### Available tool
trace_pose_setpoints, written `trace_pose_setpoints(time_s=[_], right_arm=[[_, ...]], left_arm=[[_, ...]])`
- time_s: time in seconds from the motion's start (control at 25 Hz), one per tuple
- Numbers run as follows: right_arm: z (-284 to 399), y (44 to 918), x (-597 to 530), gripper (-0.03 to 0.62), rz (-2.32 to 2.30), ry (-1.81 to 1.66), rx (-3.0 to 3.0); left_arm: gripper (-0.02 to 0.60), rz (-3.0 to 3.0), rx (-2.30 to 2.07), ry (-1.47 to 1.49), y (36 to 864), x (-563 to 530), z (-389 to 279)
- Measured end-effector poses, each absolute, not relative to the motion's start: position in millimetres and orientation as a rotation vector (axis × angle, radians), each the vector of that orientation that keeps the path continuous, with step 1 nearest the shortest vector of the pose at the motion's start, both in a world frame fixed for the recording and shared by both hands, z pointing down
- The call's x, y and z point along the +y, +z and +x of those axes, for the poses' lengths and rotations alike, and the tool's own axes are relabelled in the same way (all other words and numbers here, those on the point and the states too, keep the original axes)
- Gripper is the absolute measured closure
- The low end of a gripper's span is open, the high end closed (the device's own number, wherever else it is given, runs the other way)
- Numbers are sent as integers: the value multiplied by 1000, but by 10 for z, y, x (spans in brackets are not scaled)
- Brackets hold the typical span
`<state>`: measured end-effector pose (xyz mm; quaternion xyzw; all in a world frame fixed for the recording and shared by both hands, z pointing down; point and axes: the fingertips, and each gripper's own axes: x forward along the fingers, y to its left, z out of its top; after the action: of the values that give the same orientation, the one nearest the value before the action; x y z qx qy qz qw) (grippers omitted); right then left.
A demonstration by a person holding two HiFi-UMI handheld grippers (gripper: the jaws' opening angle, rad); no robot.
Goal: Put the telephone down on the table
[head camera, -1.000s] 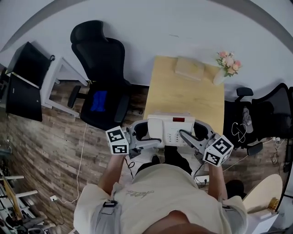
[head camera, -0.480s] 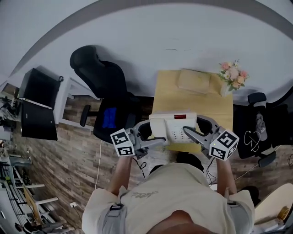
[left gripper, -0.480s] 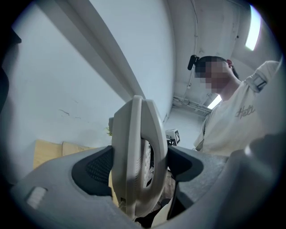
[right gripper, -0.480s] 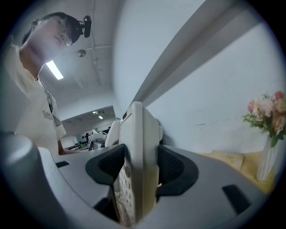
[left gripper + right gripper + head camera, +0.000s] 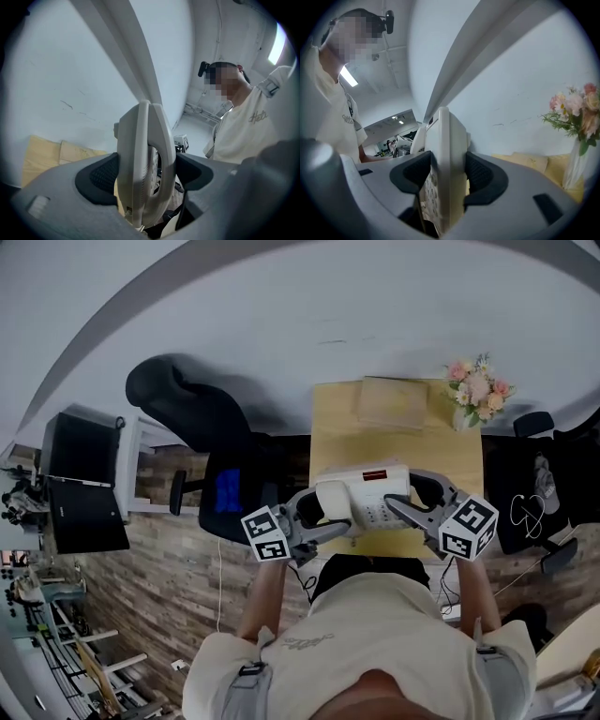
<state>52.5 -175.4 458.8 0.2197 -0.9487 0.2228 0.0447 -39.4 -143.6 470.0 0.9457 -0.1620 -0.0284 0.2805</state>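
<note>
A white desk telephone (image 5: 366,498) with a handset on its left and a red display hangs over the near end of the light wooden table (image 5: 398,442). My left gripper (image 5: 328,526) is shut on its handset side, seen edge-on as the telephone (image 5: 143,164) between the dark pads. Its keypad side is clamped in my right gripper (image 5: 403,512); there the telephone (image 5: 445,173) fills the gap between the jaws. I cannot tell whether it touches the tabletop.
A tan cushion (image 5: 392,401) lies at the table's far end and a vase of pink flowers (image 5: 476,390) stands at its far right corner. A black office chair (image 5: 211,442) is left of the table, another chair (image 5: 539,493) to its right. White wall behind.
Both grippers have carried the telephone forward, from off the table's near edge to over its near end. The head view has shifted forward too.
</note>
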Motion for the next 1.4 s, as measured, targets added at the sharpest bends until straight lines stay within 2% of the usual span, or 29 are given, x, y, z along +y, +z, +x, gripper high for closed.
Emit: trace_pose_setpoints(time_s=[0.84,1.4], right_arm=[[-64,5203,-1923,365,743,892,-2771],[409,6632,-2597,365,808,1190,-2612]], left_arm=[[198,2429,-311,14,5242,-1680,-1000],[198,2236,-203,95,6605,-2439,-548]])
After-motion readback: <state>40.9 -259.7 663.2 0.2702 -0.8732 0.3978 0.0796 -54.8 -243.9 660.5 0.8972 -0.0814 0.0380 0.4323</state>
